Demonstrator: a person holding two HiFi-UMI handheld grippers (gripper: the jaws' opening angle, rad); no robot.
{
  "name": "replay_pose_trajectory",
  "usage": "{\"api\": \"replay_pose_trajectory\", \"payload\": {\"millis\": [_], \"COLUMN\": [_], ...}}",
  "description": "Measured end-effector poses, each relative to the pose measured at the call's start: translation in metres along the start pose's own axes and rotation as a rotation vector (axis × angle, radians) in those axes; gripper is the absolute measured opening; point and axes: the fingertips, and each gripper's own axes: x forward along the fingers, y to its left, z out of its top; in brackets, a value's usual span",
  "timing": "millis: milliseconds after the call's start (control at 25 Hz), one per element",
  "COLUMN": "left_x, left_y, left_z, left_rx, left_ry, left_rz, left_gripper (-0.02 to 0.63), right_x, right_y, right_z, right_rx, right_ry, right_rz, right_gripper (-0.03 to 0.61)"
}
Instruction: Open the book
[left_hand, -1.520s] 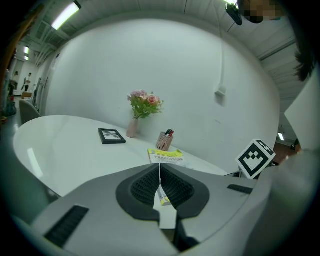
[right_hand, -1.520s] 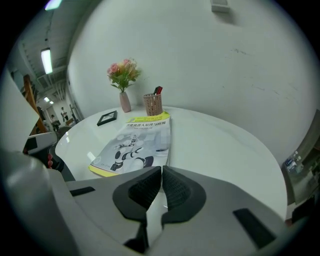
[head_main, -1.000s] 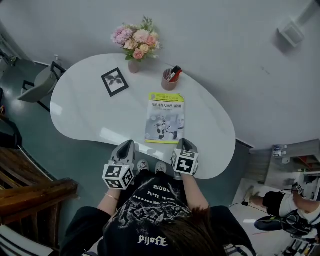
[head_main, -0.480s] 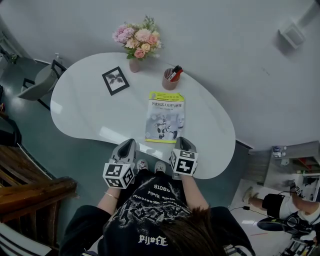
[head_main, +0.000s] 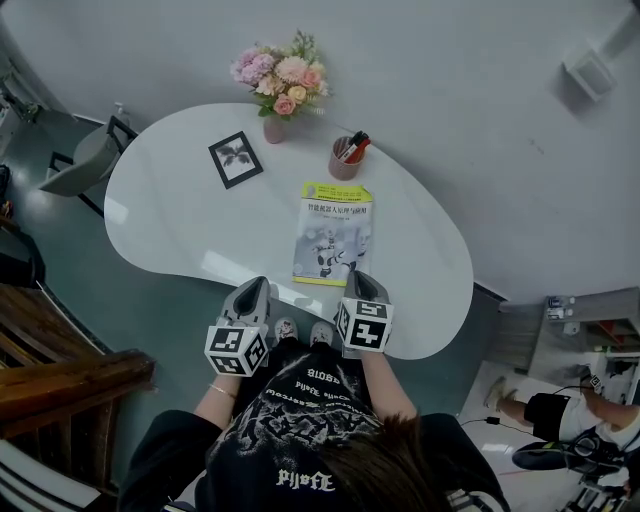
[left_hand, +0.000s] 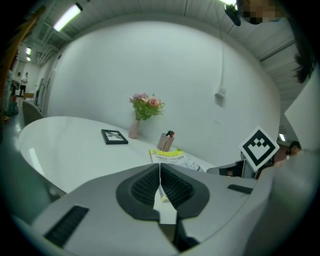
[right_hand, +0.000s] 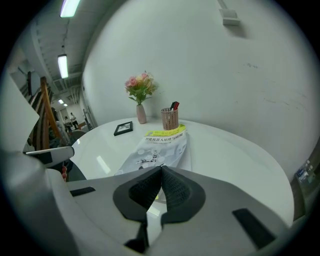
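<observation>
White table (head_main: 170, 200) with closed book (head_main: 334, 234) flat at centre, before pen cup (head_main: 345, 160). Right gripper (head_main: 362, 279) edged forward toward book's near edge since a second ago, jaws pressed together, empty; left gripper (head_main: 254, 287) unmoved, likewise closed on nothing.

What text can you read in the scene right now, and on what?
Nothing can be quoted.
book cover: printed title lines, too small to read.
black shirt on the person: white stylised lettering, not legible.
left gripper, right gripper: square marker patterns, no words.
</observation>
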Motion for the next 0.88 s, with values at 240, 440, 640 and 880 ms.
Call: {"api": "replay_pose_trajectory", "payload": {"millis": [240, 440, 640, 880], "left_x": [-0.001, -0.004, -0.008, -0.014], "left_y": [0.0, 0.006, 0.01, 0.02], "left_z": [-0.002, -0.002, -0.002, -0.003], "left_rx": [0.005, -0.003, -0.002, -0.016], "left_ry": [0.01, 0.009, 0.003, -0.002], "left_rz": [-0.003, 0.012, 0.023, 0.048], "left_gripper": [0.025, 0.025, 0.025, 0.025], "right_x": [0.0, 0.002, 0.002, 0.005], "right_y": [0.014, 0.026, 0.046, 0.07], "right_z": [0.005, 0.008, 0.012, 0.015], "right_rx": [-0.014, -0.03, -0.082, -0.135], "right_ry": [-0.013, -0.018, -0.026, -0.034], "right_rz": [0.042, 0.078, 0.125, 0.194], "right_gripper": [0.028, 0.028, 0.028, 0.028]}}
